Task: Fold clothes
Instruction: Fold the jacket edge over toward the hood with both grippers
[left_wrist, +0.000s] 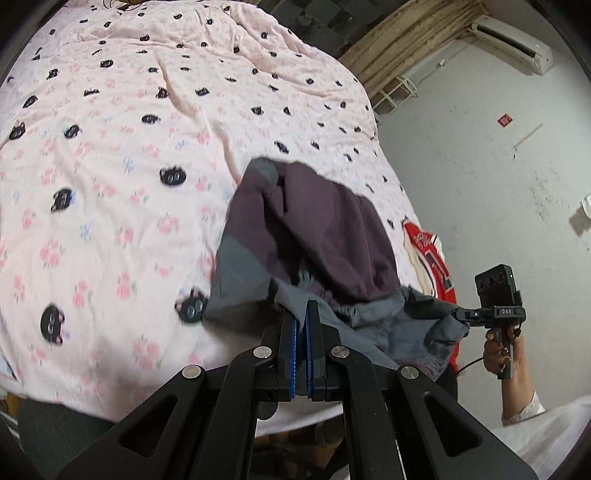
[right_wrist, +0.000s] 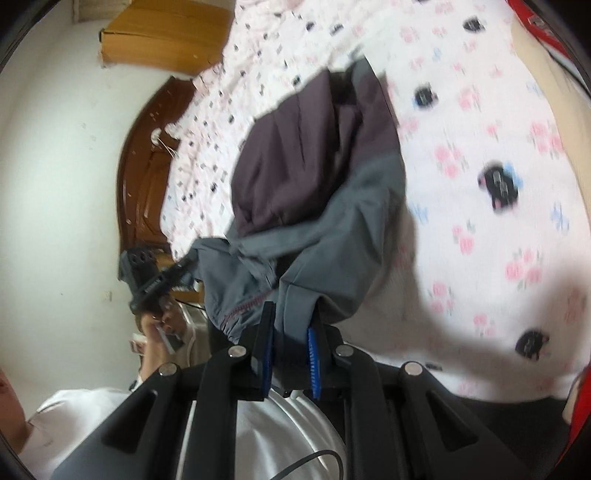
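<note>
One garment (left_wrist: 325, 236) is in play: a pair of shorts or a similar piece in dark purple and grey, lifted above the bed (left_wrist: 110, 155) by two grippers. It hangs between them near the bed's near edge, its purple part draping down toward the pink sheet and its grey hem stretched along the top.

The left gripper (left_wrist: 301, 314) is pinched narrow on the grey hem, its two blue-lined fingers (left_wrist: 292, 332) almost meeting with cloth between them. The right gripper (right_wrist: 291, 328) clamps another stretch of the same grey hem, its fingers set a little wider with a thick fold of cloth filling the gap. In the left wrist view the right gripper (left_wrist: 461, 315) appears at the far end of the hem, held by one hand (left_wrist: 498, 350); in the right wrist view the left gripper (right_wrist: 181, 269) shows likewise, also held by a hand (right_wrist: 162, 325).

A second garment, one red and white jersey (left_wrist: 432, 258), lies on the bed just behind the lifted one, at the bed's edge. One air conditioner (left_wrist: 513, 40) hangs on the wall beyond the bed. One wooden headboard (right_wrist: 144, 166) stands at the bed's far end, with one cardboard box (right_wrist: 166, 33) past it.
</note>
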